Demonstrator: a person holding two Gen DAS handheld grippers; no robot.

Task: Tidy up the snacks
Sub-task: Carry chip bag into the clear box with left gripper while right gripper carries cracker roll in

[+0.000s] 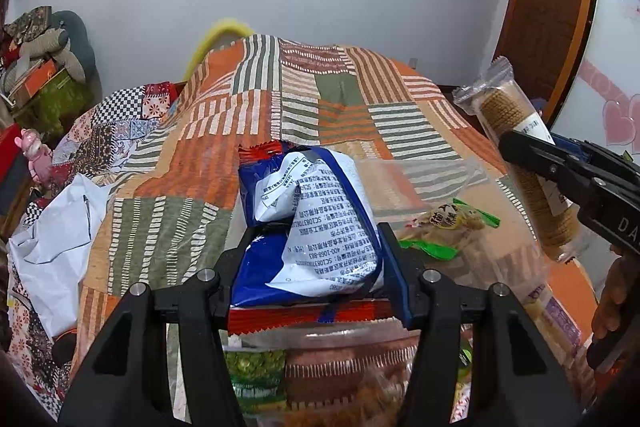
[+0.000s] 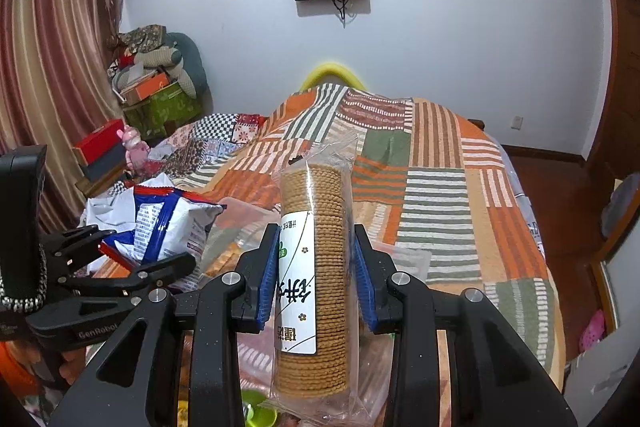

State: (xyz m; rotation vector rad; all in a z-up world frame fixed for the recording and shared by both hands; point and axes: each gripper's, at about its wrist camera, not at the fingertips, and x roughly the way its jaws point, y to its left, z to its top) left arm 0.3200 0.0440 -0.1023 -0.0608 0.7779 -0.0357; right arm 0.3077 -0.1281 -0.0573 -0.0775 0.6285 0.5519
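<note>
Biscuit sleeve [image 2: 314, 267] between right tongs [image 2: 316, 279].

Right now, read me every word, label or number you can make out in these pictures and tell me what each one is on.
"GenRobot": on the left gripper body.
"DA", cut off: on the right gripper body.
"400-1068-883": on the blue and white snack bag; its other print is too small.
Large Chinese characters on the biscuit sleeve label: not clearly readable.
Green snack packet: characters blurred.

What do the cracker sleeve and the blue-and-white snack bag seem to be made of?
Cracker sleeve: thin clear plastic film, glossy; the stacked crackers show through, with a white printed label. Blue-and-white snack bag: probably printed plastic or foil laminate, shiny, creased where the left tool squeezes it.
</note>
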